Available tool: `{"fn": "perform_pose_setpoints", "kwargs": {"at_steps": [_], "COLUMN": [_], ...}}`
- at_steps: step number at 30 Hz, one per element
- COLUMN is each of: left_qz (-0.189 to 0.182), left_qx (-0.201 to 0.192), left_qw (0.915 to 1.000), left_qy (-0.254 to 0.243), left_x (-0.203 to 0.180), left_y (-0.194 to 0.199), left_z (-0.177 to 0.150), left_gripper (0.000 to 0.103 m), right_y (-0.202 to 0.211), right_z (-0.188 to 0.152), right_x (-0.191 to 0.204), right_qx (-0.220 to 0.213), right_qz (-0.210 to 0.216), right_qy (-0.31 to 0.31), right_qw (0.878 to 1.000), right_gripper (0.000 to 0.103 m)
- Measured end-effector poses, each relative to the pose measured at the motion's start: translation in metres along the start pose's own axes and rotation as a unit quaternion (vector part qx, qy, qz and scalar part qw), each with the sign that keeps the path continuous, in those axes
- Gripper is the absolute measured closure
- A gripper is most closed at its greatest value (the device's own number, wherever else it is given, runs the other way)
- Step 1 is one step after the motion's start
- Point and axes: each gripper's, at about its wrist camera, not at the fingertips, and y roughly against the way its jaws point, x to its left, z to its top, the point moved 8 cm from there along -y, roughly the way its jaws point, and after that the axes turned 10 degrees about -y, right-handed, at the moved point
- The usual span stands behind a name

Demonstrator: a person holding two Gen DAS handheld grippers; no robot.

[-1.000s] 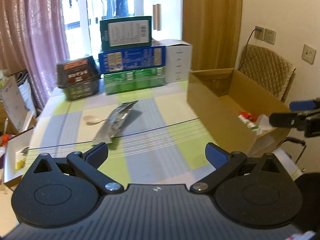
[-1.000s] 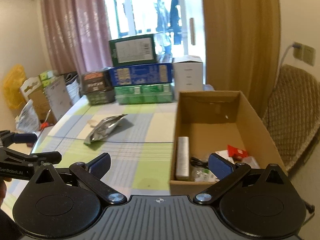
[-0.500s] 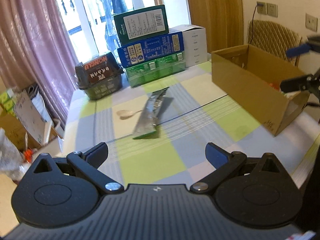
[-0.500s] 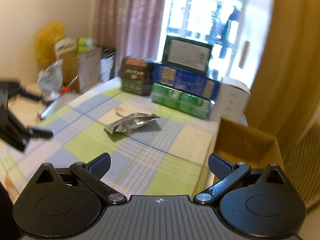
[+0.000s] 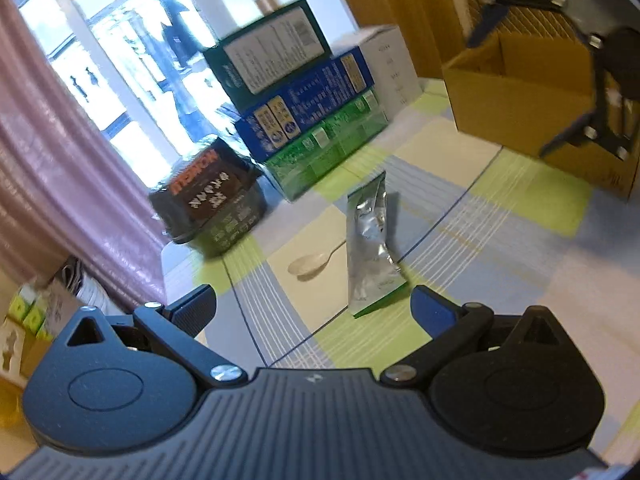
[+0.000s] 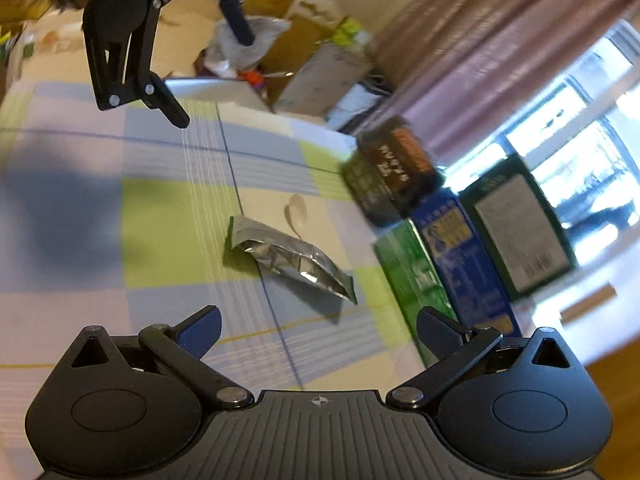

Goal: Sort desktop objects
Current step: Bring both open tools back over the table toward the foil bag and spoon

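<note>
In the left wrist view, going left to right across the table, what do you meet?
Dark snack box → white spoon → silver pouch → cardboard box.

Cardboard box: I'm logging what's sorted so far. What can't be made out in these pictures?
- Cardboard box contents: left wrist view, hidden by its wall and the right gripper; outside the right wrist view.
- Spoon handle: right wrist view, behind the foil packet.
- Stacked cartons' print: motion-blurred.

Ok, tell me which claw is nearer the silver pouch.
Left, I'd judge. The left claw hangs open just before the silver pouch; the right claw, also open, hovers slightly farther back.
</note>
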Motion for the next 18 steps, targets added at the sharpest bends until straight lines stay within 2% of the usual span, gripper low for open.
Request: {"fn": "perform_pose_setpoints", "kwargs": {"at_steps": [5,10,15,18], "left_qz": [-0.049,-0.055,-0.072,-0.078], "left_qx": [-0.007,-0.001,0.009,0.013], "left_qw": [0.9983,0.9935,0.9839,0.98], "left_qy": [-0.032,-0.1,-0.163,-0.183], "left_x": [0.007,0.011,0.007,0.005], "left_y": [-0.044,-0.086,-0.124,-0.144], "left_z": [-0.008,-0.02,-0.029,-0.032], "left_gripper": [0.001,0.001,0.001,0.001], "right_y": [-0.054,-0.108,-0.152,-0.172], "right_z": [0.01,0.012,0.006,0.004], "right_x": [-0.014,-0.02,-0.015,-0.008], "right_qx": [0.0,0.007,0.022,0.031], "right_qz": [0.025,0.046,0.077,0.091], "right_qy": [0.062,0.144,0.195,0.219], "right_qw": [0.998,0.989,0.977,0.971], "right_gripper": [0.002,0.002,0.002,0.002]}}
